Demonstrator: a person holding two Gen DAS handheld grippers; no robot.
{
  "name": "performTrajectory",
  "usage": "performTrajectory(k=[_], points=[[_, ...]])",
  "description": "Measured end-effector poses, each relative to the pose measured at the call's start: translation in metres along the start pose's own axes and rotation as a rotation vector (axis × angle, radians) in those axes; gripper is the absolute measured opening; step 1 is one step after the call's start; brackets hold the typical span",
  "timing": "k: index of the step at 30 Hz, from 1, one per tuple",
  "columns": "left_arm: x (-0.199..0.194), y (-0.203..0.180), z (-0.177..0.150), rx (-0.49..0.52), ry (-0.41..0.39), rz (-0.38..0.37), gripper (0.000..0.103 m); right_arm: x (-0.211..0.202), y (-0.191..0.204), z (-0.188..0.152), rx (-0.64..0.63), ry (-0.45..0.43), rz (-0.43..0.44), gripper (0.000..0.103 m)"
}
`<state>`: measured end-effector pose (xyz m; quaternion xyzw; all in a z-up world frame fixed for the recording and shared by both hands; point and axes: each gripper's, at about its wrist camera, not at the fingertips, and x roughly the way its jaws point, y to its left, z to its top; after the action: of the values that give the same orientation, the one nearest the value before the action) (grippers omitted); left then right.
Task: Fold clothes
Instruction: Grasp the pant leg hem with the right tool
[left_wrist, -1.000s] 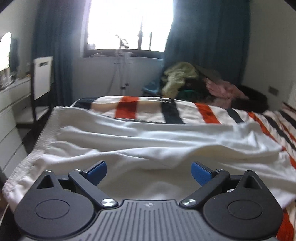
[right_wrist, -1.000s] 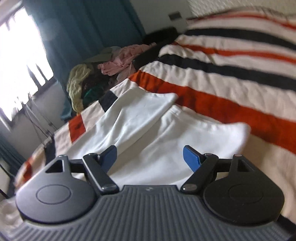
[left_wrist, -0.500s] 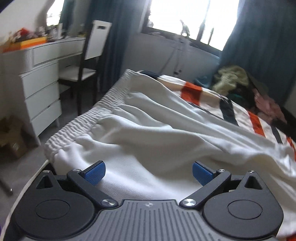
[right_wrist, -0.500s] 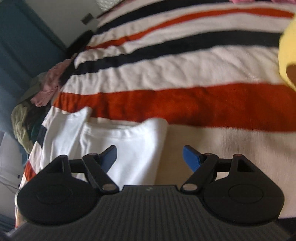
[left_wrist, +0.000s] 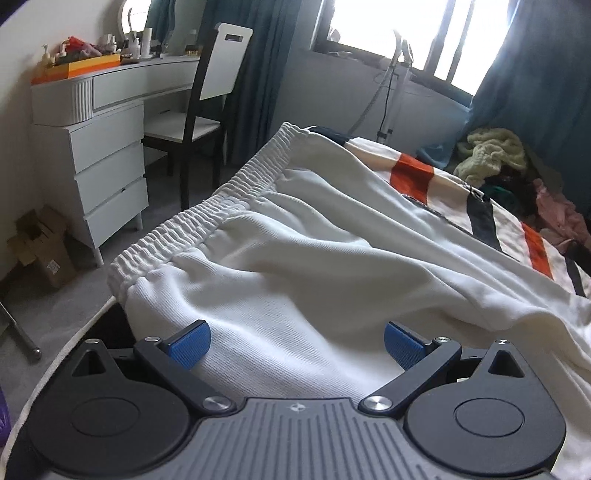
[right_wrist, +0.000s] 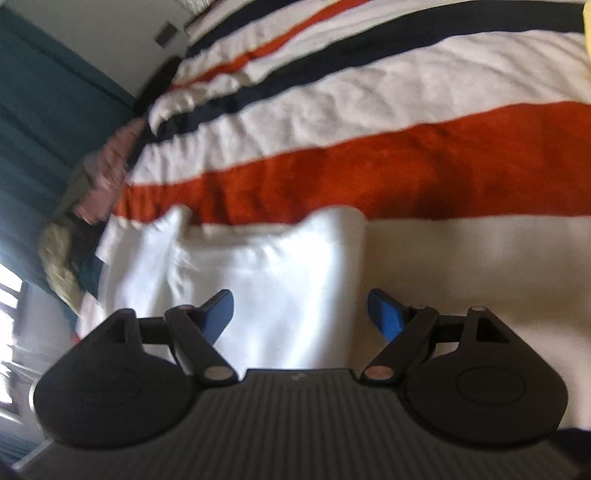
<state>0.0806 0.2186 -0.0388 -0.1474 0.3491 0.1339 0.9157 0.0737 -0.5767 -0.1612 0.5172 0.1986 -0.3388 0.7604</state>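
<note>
**White trousers spread on a striped bed, both grippers hovering with jaws apart**

A bedroom with teal curtains (left_wrist: 535, 85), a bright window, a white dresser (left_wrist: 107, 162) and a dark chair (left_wrist: 207, 110) surrounds a bed with a striped cover (right_wrist: 406, 173).

Left wrist view: white trousers (left_wrist: 314, 258) lie rumpled across the bed, the elastic waistband (left_wrist: 207, 214) along the edge nearest the dresser. The left gripper (left_wrist: 295, 341) hangs over the cloth, its 2 blue pads well apart, nothing between them.

Right wrist view, blurred: the trouser legs' ends (right_wrist: 266, 266) lie against the orange stripe. The right gripper (right_wrist: 301, 310) sits above them, jaws wide, clamping nothing. A heap of clothes (right_wrist: 85, 199) lies by the curtain.
</note>
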Motion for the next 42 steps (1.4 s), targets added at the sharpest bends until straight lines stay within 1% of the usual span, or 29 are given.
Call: performTrajectory(k=[4,8,9,14,15,16,18,22,27,30,33,34,35,36,37,38,42], points=[[-0.001,-0.003,0.0,0.016,-0.013,0.029,0.101,0.006,-0.001,0.003,0.045,0.017,0.072,0.081],[-0.002,-0.005,0.001,0.016,-0.007,0.036,0.101,0.007,-0.005,0.003,0.115,0.051,0.141,0.081],[-0.002,-0.006,0.001,0.017,-0.008,0.039,0.101,0.006,-0.005,0.003,0.125,0.052,0.153,0.079],[-0.004,-0.005,0.002,-0.012,-0.004,0.039,0.101,0.005,-0.002,0.003,0.12,0.069,0.188,0.062],[-0.005,-0.004,0.003,-0.019,-0.005,0.039,0.101,0.006,-0.003,0.003,0.123,0.075,0.195,0.054],[-0.006,-0.003,0.003,-0.026,-0.008,0.039,0.101,0.007,-0.003,0.003,0.128,0.083,0.203,0.05],[-0.007,0.0,0.003,-0.044,-0.013,0.041,0.101,0.008,-0.004,0.003,0.131,0.095,0.208,0.035],[-0.01,0.009,0.005,-0.108,-0.02,0.043,0.101,0.011,-0.007,0.002,0.144,0.11,0.213,0.033],[-0.017,0.023,0.007,-0.178,-0.047,0.09,0.101,0.018,-0.011,0.002,0.149,0.122,0.196,0.033],[-0.024,0.036,0.009,-0.262,-0.079,0.12,0.101,0.024,-0.014,0.003,0.143,0.138,0.175,0.035],[-0.032,0.053,0.008,-0.356,-0.108,0.167,0.101,0.031,-0.014,0.003,0.111,0.152,0.138,0.035],[-0.034,0.059,0.008,-0.393,-0.112,0.173,0.101,0.031,-0.013,0.003,0.105,0.152,0.134,0.035],[-0.036,0.066,0.006,-0.435,-0.116,0.174,0.101,0.03,-0.012,0.004,0.089,0.138,0.118,0.032],[-0.037,0.073,0.005,-0.474,-0.114,0.169,0.101,0.027,-0.01,0.004,0.068,0.117,0.096,0.016],[-0.037,0.08,0.003,-0.513,-0.108,0.162,0.101,0.024,-0.008,0.005,0.05,0.09,0.071,0.012],[-0.036,0.087,0.001,-0.55,-0.097,0.148,0.101,0.021,-0.009,0.007,0.05,0.07,0.065,0.012],[-0.025,0.109,-0.008,-0.692,-0.034,0.066,0.101,0.018,-0.015,0.01,0.095,0.046,0.088,0.01]])
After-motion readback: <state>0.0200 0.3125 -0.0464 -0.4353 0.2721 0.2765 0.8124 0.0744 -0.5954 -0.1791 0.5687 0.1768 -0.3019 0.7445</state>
